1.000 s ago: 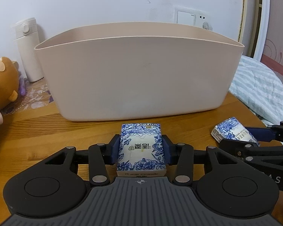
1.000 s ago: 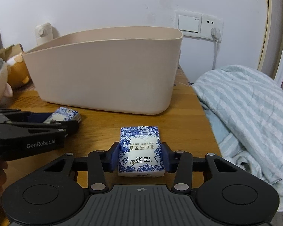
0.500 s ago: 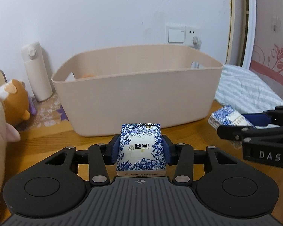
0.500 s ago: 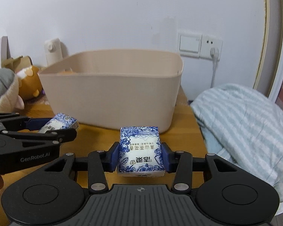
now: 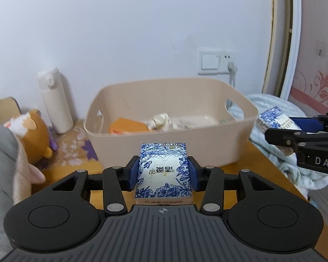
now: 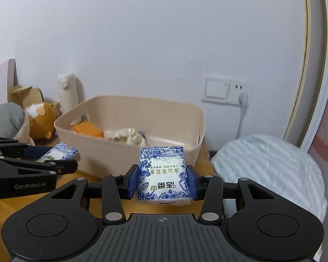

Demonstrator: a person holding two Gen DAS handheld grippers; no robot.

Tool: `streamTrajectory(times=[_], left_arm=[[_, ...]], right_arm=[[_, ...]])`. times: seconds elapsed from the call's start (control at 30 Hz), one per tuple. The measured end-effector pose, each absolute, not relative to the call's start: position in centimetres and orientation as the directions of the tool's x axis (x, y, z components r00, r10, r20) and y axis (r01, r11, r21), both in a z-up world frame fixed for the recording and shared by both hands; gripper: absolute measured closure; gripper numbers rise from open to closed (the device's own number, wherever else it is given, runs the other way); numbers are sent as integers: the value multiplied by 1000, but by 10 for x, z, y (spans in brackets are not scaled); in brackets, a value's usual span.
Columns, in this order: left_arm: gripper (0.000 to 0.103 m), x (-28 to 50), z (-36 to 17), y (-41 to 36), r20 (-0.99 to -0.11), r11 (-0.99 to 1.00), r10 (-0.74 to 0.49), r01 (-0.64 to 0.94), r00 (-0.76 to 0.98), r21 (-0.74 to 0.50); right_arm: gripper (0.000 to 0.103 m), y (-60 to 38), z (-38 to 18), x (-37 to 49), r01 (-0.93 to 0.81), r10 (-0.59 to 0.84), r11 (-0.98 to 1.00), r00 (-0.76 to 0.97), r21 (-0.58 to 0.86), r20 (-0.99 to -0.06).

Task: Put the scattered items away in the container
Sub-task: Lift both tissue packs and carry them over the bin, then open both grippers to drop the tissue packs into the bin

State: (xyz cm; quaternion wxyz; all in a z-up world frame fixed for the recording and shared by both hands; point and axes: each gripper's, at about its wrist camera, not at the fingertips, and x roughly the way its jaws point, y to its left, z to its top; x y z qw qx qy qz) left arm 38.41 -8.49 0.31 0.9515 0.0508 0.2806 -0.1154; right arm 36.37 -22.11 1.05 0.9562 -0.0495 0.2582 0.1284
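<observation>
My left gripper [image 5: 163,173] has its jaws clamped on a blue-and-white tissue pack [image 5: 163,172]; my right gripper [image 6: 163,180] grips a second tissue pack [image 6: 163,173]. Both are held above the desk [image 5: 266,163], the beige container [image 5: 170,137] at twelve o'clock.

**What I can't make out**

My right tool [image 5: 295,128] runs off the left wrist view's right edge. The bin's [image 5: 170,144] contents [image 5: 161,120] blur together; I can't tell them apart. The plush toy [image 5: 32,131] is smeared.
</observation>
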Motion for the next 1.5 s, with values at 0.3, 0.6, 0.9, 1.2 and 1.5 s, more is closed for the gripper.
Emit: streamTrajectory(times=[0.3, 0.6, 0.9, 1.2, 1.5], left_arm=[[57, 411, 33, -83, -567, 972, -173, 234, 805, 35], [57, 465, 41, -86, -617, 983, -147, 183, 773, -5], [56, 522, 24, -95, -680, 988, -122, 154, 723, -13], [56, 550, -8, -90, -728, 991, -100, 130, 679, -14], [18, 546, -8, -91, -722, 989, -120, 147, 682, -26]], right_arm=[[61, -209, 38, 385, -281, 219, 958, 845, -56, -489], [61, -192, 45, 433, -265, 186, 961, 834, -82, -519], [61, -182, 23, 484, -223, 147, 973, 810, -67, -567], [61, -175, -8, 507, -207, 123, 976, 778, -66, -616], [38, -169, -19, 509, -203, 98, 974, 774, -98, -625]])
